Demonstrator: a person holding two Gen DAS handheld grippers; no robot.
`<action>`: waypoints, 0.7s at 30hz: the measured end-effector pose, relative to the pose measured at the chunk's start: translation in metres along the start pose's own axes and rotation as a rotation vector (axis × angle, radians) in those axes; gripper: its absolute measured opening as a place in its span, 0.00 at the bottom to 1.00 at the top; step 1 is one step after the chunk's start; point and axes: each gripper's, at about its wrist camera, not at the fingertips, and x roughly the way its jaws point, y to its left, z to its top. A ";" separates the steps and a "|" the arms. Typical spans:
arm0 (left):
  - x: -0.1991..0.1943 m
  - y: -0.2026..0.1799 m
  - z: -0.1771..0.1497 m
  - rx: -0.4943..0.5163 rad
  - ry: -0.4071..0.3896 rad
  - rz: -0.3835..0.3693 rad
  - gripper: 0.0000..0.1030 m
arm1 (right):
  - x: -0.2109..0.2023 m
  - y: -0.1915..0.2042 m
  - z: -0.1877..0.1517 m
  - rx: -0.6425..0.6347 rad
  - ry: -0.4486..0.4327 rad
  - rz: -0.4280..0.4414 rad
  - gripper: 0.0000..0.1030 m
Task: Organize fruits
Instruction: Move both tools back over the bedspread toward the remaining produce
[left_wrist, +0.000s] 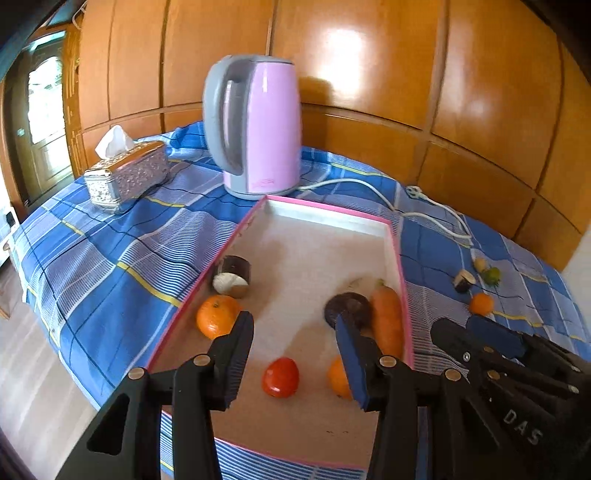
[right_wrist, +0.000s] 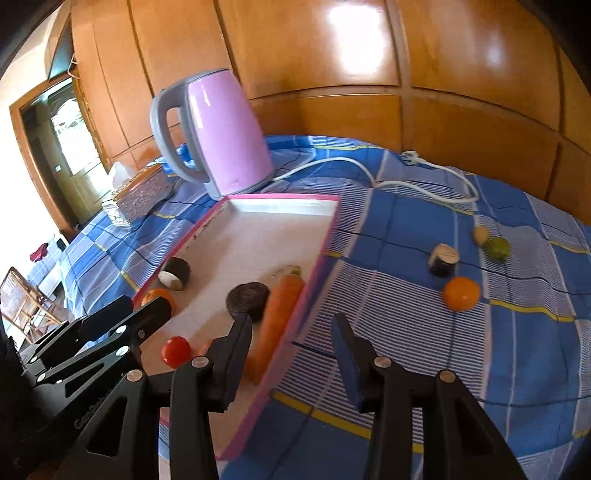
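The pink-rimmed tray (left_wrist: 404, 295) lies on the blue checked cloth (left_wrist: 110, 258), just in front of the pink kettle (left_wrist: 258, 129). Inside the tray, the left gripper (left_wrist: 293, 363) hovers with its fingers spread wide and holding nothing; the red tomato (left_wrist: 280, 376) sits on the tray floor between the two fingertips, apart from both. An orange (left_wrist: 216, 315) lies by the tray's left wall next to the left fingertip, another orange (left_wrist: 338, 378) is half hidden behind the right finger, and a carrot (left_wrist: 386, 321) rests along the tray's right wall beside a dark round slice (left_wrist: 349, 306) (possibly eggplant, though the view is too blurred to be sure). The right gripper (right_wrist: 291, 360) is also wide apart and empty, straddling the tray's right edge. Outside the tray, well to its right on the cloth, sit a loose orange (right_wrist: 461, 293), a dark cut piece (right_wrist: 442, 259) and a green fruit (right_wrist: 498, 248).
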 end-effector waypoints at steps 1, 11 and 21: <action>-0.001 -0.003 -0.001 0.007 0.001 -0.005 0.46 | -0.001 -0.003 -0.001 0.006 -0.001 -0.005 0.44; -0.006 -0.036 -0.008 0.075 0.007 -0.047 0.46 | -0.018 -0.047 -0.015 0.096 -0.019 -0.088 0.44; -0.003 -0.070 -0.014 0.139 0.021 -0.102 0.46 | -0.027 -0.092 -0.031 0.168 -0.022 -0.175 0.44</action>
